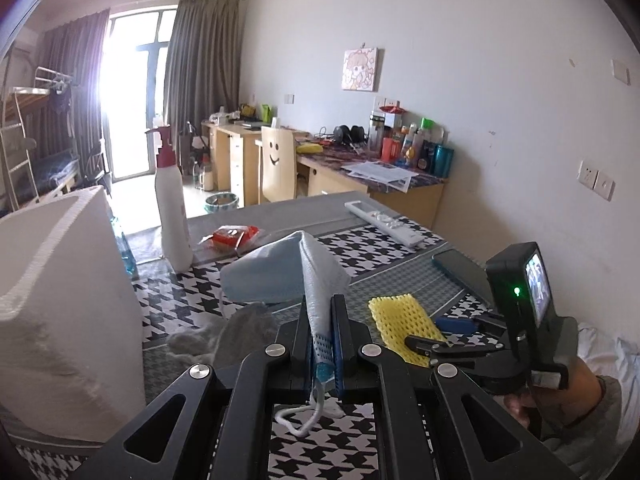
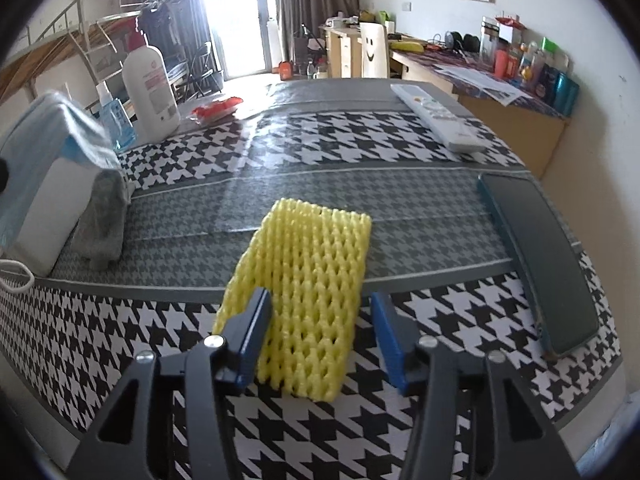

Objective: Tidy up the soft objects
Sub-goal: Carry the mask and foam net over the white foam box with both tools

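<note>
The left gripper (image 1: 322,336) had its fingers pinching a blue face mask (image 1: 320,280) above the houndstooth-covered desk (image 2: 440,312). The right gripper (image 2: 320,336) sat with fingers spread around a yellow foam net (image 2: 308,280) lying on that desk. Beyond stood a curtained window (image 1: 132,92).

The left tool (image 1: 322,332) is clamped on a blue mask (image 1: 288,272), lifted above the desk (image 1: 400,248), its ear loop (image 1: 300,416) dangling. The right tool (image 1: 452,336) sits at the desk's right edge with its fingers around a yellow net (image 1: 400,316). A white pack (image 1: 60,300) stands at the left edge, a bottle (image 1: 172,216) behind it.
</note>
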A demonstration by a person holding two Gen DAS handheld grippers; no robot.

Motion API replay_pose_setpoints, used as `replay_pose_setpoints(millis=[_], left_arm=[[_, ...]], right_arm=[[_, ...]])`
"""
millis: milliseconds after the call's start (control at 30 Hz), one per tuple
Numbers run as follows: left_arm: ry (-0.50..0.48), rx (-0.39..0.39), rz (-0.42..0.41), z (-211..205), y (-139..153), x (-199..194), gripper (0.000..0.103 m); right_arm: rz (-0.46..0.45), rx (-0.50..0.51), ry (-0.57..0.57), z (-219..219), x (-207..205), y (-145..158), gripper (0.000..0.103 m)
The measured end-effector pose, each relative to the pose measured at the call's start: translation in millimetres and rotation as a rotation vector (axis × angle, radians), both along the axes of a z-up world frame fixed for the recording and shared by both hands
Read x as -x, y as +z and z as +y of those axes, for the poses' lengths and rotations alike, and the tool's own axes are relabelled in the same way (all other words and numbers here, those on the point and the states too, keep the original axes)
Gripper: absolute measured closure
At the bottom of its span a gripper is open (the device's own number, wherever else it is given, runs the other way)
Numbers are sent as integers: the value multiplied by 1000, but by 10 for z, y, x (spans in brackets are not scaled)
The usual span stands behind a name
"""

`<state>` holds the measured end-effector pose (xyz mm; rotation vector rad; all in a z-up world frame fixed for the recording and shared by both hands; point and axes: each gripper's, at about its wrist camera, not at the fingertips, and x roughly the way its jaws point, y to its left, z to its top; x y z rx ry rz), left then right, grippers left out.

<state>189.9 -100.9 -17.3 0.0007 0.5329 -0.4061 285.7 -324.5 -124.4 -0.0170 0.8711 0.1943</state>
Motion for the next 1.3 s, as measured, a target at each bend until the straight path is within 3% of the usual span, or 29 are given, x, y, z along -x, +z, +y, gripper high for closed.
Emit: replay_pose_setpoints(millis=[67,100,300,1300], left_arm=[[3,-4,-9,24,9,21,95],[3,-6,-11,25,11,34,95],[6,-12,-28,91,57,63,95],[35,-26,-160,346,553,133,95]], right_arm=[[-1,-21,9,13,7,6,57],[4,-43,25,23,9,11,69],[-19,-76,27,47,46,89,91],[-355,-194,127,285,521,1224,91]])
